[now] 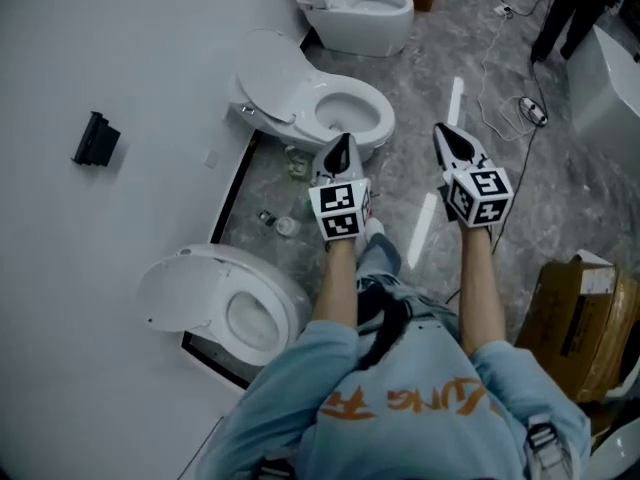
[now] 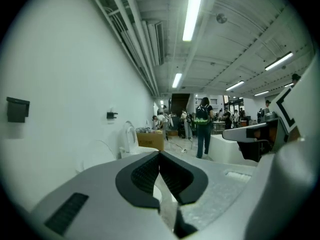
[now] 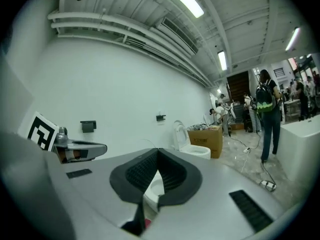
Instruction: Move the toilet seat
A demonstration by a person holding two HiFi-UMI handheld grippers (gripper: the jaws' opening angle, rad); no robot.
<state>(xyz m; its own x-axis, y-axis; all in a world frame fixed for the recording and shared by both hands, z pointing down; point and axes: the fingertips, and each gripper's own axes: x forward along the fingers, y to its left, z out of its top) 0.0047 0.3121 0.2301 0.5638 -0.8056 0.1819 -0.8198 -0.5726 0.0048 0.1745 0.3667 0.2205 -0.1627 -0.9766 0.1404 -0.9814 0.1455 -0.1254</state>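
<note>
Far left, fixed on the white wall [image 1: 110,298]: a small black bracket [image 1: 96,139]. Lower left, backed against that wall: the near toilet [image 1: 255,320], lid tipped up. Further along the same wall: the middle toilet [image 1: 350,116], its toilet seat [image 1: 268,83] raised and leaning back toward the wall; cannot tell whether ring and lid are both up. Beyond it, at the top edge: a third toilet [image 1: 362,10]. Between the near and middle toilets, on the grey marbled floor [image 1: 540,198]: a few scraps, too small to name.

Just right of these: the left gripper [image 1: 342,140], held out roughly level, tip over the front rim of the middle bowl as seen from above; no contact visible. In the left gripper view, jaws pressed together tip to tip, with nothing between the pads. Beside it, clear of the toilet: the right gripper [image 1: 442,130], pointing the same way, jaws likewise closed on each other and empty.

Further right: a white cable [image 1: 531,111] lying looped on the floor. At the right edge: a white tub [image 1: 605,88]. Top right: a person's dark legs [image 1: 560,13]. Lower right: a cardboard box [image 1: 585,318].
</note>
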